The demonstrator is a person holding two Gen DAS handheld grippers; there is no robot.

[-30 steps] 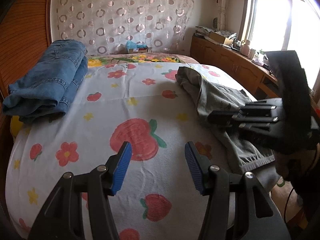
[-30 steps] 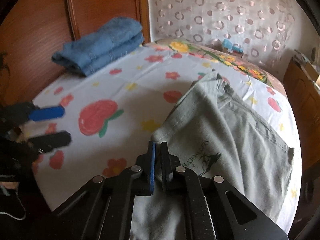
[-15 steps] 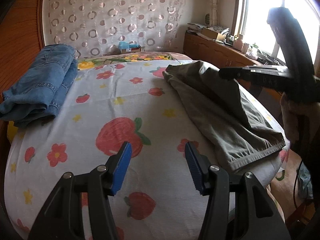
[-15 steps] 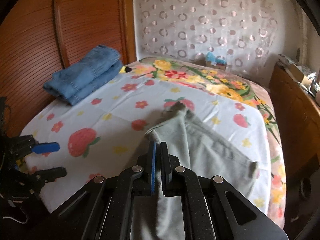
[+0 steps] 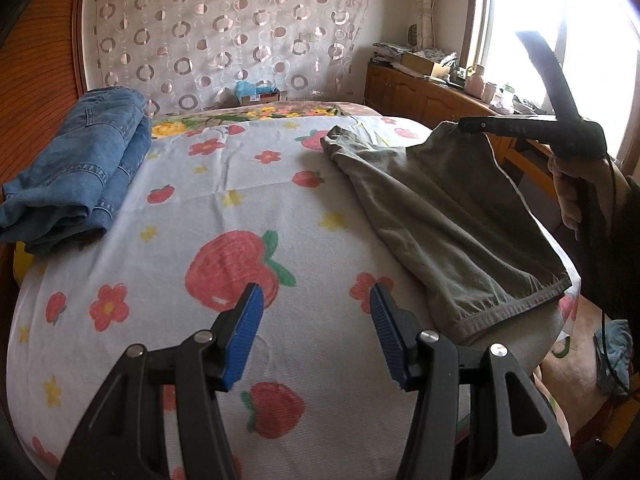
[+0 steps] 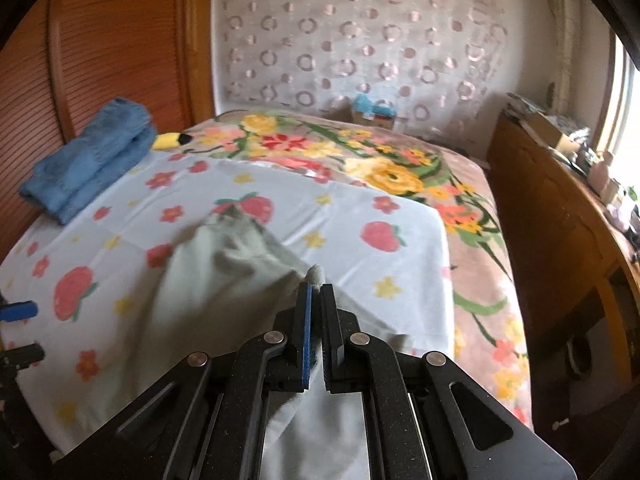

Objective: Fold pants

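Grey-green cloth fills the right side of the left wrist view: the pants [image 5: 436,216] lie along the right edge of the bed [image 5: 240,208], one corner lifted off the sheet by the right hand-held gripper [image 5: 464,125], whose jaws are pinched shut on that corner. A hand [image 5: 576,192] grips its handle beside the bed. The hem end of the pants hangs near the bed's near corner. The left hand-held gripper [image 5: 316,336] hovers over the strawberry-print sheet with its jaws about half open and nothing between them, well apart from the pants.

From the right wrist view, the closed jaws of the right hand-held gripper [image 6: 316,292] hold a small tuft of the pants [image 6: 224,276], and the cloth drapes down from them toward the middle of the bed.

The step in hand looks like the first fold or a repositioning: one corner is raised while the rest lies rumpled. The next move likely calls for carrying that corner across and for the left hand-held gripper to pin or take another edge, so the cloth lays flat.

Folded jeans [image 5: 76,168] sit at the far left by the wooden headboard [image 6: 120,40], clear of the work. A wooden cabinet [image 6: 560,216] stands close along the right side, and the pants' overhang there could slip off.
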